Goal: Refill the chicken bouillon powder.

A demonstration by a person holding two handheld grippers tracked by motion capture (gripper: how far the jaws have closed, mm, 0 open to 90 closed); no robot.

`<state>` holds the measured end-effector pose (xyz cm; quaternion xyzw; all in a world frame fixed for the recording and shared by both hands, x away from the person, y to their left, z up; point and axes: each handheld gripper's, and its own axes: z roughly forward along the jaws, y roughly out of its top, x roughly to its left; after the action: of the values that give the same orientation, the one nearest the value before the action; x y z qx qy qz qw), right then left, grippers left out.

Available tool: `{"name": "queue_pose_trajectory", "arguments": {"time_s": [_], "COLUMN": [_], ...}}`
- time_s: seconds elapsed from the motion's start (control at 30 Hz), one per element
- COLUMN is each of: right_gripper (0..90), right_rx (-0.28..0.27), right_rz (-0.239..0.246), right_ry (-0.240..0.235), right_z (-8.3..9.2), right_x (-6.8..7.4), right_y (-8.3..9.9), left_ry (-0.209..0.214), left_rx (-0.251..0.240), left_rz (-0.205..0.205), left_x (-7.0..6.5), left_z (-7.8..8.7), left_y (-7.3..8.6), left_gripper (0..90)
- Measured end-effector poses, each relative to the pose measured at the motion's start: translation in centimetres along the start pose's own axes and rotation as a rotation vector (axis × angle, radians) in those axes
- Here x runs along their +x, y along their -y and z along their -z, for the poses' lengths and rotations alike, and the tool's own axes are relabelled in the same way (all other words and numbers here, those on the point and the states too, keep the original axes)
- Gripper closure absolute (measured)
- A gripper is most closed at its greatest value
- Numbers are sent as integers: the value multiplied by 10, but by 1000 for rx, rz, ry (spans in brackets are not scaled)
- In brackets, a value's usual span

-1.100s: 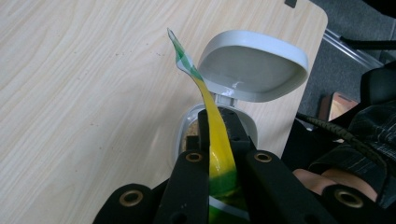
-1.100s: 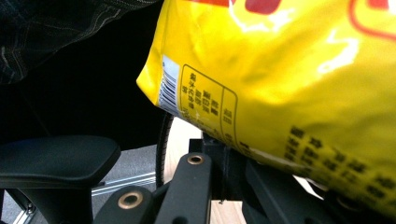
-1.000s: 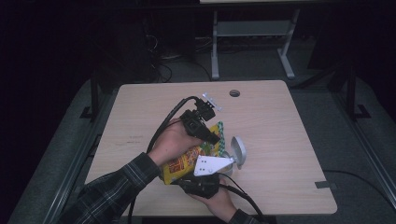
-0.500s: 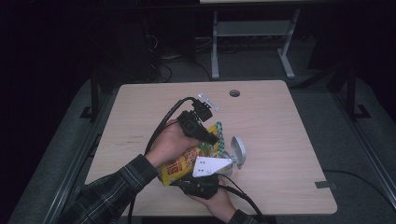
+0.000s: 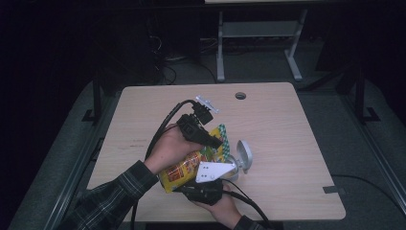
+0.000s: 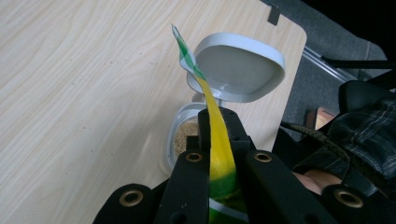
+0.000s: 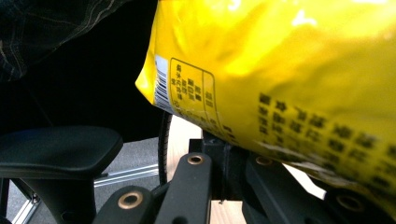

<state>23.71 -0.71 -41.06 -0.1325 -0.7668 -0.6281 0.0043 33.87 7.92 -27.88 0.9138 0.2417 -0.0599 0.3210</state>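
A yellow snack bag (image 5: pixel 184 168) lies tilted over the table between both hands. My left gripper (image 5: pixel 216 142) is shut on the bag's top strip (image 6: pixel 218 149), whose green-checked end sticks up past the jaws (image 6: pixel 217 122). Just beyond stands a white container (image 6: pixel 183 136) with brownish grains inside, its hinged lid (image 6: pixel 239 65) open; from above it sits right of the bag (image 5: pixel 243 157). My right gripper (image 5: pixel 203 189) is at the bag's lower end. Its jaws (image 7: pixel 219 147) stand close together, and their tips disappear behind the bag's lower edge (image 7: pixel 280 70).
The wooden table (image 5: pixel 287 124) has a cable hole (image 5: pixel 240 96) near its far edge. A black chair armrest (image 7: pixel 56 149) sits close at the near side. Cables trail from both grippers. Grey floor and a metal stand (image 5: pixel 258 33) lie beyond the table.
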Motion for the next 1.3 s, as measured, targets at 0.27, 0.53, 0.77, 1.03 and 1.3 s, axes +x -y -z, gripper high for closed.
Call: {"name": "queue_pose_trajectory", "arguments": {"time_s": [0.27,0.53,0.77,1.03,1.3], "right_gripper": [900,900,900,900,900], "right_rx": [15,14,11,15,19], "right_rz": [0,-17,-27,-26,-32], "right_ry": [2,12,27,40,57], "right_z": [-2,0,4,8,17], "right_x": [-1,-3,-7,-8,-12], "right_y": [2,4,3,2,0], "left_ry": [22,40,55,59,52], "left_rx": [-59,-121,-171,-230,-306], "left_rz": [4,4,8,3,7], "left_x": [-1,1,3,2,9], "left_z": [12,28,44,63,79], "left_y": [8,21,30,43,64], "left_gripper": [899,899,899,899,899]}}
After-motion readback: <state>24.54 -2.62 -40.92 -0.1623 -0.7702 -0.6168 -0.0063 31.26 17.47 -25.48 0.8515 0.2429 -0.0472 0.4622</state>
